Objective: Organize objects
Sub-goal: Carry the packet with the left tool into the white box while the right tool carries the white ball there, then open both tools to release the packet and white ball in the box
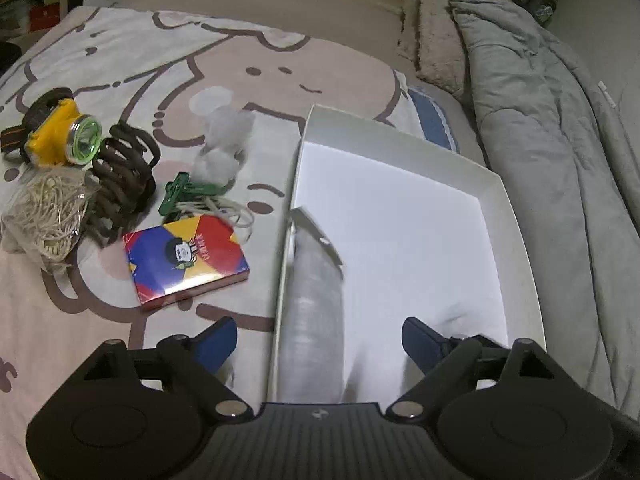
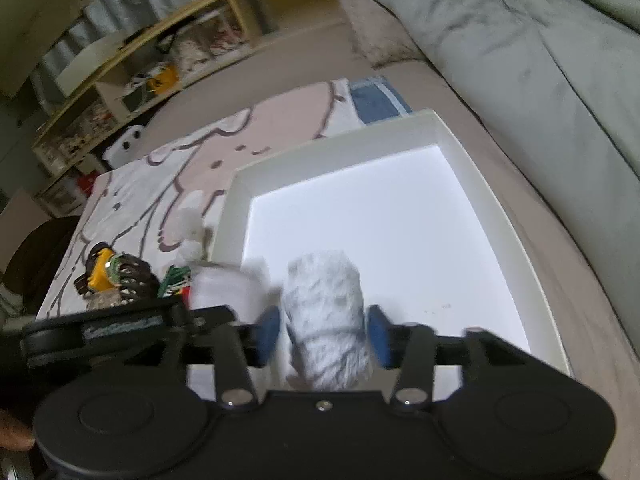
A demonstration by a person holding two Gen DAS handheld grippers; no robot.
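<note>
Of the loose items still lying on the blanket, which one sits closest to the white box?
The colourful card pack: it lies nearest the white cardboard box, well ahead of the yellow headlamp and bag of rubber bands further left.

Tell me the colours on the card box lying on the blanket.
Red, blue and yellow card box; clearest in the left wrist view.

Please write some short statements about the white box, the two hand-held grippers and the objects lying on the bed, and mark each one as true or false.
1. The right hand-held gripper holds a white fuzzy roll over the white box. True.
2. The left hand-held gripper is shut on the card box. False: its jaws are open, and the card box lies on the blanket.
3. The yellow headlamp is inside the white box. False: it lies on the blanket, left of the box.
4. The green clip lies outside the white box. True.
</note>
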